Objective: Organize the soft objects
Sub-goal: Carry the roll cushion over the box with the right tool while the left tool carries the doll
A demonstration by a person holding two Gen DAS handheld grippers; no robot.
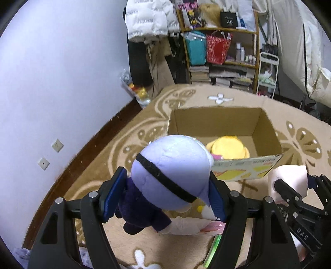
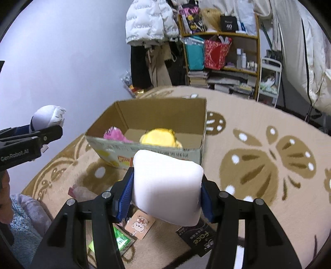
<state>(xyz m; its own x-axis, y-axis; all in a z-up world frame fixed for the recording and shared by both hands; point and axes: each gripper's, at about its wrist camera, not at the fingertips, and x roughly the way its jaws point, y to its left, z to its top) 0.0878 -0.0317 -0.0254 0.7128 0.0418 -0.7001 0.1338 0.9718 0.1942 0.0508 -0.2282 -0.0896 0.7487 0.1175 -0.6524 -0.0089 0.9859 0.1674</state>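
Observation:
My left gripper [image 1: 165, 194] is shut on a plush doll [image 1: 169, 171] with a lilac head, a black band and a dark blue body, held above the rug in front of the cardboard box [image 1: 266, 126]. My right gripper [image 2: 166, 190] is shut on a white foam block [image 2: 167, 186], which also shows at the right of the left wrist view as the foam block [image 1: 289, 178]. Inside the box [image 2: 144, 115] lie a yellow plush [image 2: 159, 135] and a pink fluffy toy [image 2: 115, 135]. The left gripper [image 2: 31, 140] with the doll's head [image 2: 48, 117] shows at the left edge.
A beige patterned rug [image 2: 258, 161] covers the floor. Small packets and cards [image 2: 140, 225] lie on it below my right gripper. A blue-grey fuzzy cloth [image 2: 24, 219] sits at the lower left. A shelf [image 1: 227, 51] and hanging coats [image 1: 149, 18] stand behind.

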